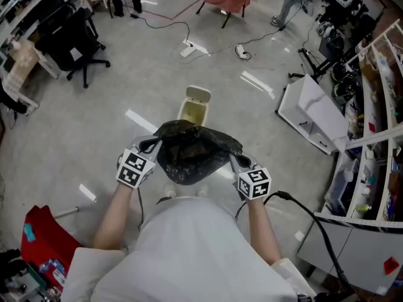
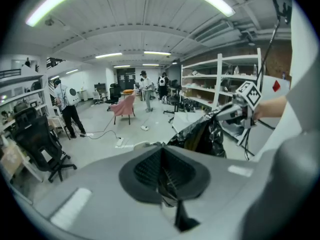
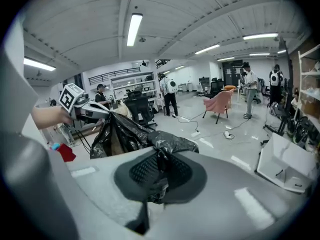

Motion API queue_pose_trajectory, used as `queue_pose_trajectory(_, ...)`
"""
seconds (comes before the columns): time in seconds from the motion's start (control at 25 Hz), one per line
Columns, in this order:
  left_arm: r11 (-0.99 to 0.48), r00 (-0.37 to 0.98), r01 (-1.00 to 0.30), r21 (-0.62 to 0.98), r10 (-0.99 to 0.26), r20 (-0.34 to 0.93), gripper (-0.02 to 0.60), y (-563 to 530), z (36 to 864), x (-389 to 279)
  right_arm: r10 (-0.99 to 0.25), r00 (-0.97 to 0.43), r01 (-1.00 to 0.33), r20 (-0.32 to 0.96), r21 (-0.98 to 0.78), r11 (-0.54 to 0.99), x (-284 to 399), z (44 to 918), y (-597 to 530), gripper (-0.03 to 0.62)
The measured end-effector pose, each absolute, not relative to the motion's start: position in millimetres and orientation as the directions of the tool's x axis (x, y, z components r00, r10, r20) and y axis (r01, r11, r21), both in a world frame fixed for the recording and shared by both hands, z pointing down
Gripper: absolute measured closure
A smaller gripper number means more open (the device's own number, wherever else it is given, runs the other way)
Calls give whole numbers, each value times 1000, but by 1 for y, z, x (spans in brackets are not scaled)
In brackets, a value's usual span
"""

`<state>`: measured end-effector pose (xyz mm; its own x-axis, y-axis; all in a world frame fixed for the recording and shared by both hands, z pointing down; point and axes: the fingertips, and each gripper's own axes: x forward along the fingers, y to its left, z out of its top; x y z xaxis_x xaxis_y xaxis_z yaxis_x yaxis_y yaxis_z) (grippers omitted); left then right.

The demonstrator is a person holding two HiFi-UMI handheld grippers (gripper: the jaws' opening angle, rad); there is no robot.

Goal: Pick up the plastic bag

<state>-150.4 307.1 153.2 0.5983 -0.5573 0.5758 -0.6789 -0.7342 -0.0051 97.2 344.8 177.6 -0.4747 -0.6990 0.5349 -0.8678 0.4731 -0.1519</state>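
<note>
Holding the plastic bag [image 1: 189, 153] by two edges.
Left gripper [image 1: 153, 145] and right gripper [image 1: 234, 160] are clenching opposite rims; bag is hiding the bin's [image 1: 192, 109] near part.

Bright, even white light falls from long ceiling tubes [image 2: 52, 4], and there are no hard shadows. In the head view the polished floor [image 1: 94, 124] throws the tubes back as white glare streaks, and the black bag [image 1: 189, 151] carries small glossy highlights. Both gripper views are strongly bowed by the wide lens, with black corners, so the shelves [image 2: 218, 79] curve. Close to each lens the grey foreground is soft and out of focus, while the far room is sharper.
</note>
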Motion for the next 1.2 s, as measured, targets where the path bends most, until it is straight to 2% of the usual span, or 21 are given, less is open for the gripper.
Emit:
queue_pose_trajectory(0.44, -687, 594, -724, 63, -574, 564, 577, 323, 153, -138, -719, -512, -852, 470, -176, 492, 111, 163, 345, 592)
queue_pose_trajectory(1.2, -695, 594, -717, 50, -573, 564, 577, 330, 149, -139, -756, -484, -872, 440, -177, 455, 122, 157, 342, 592)
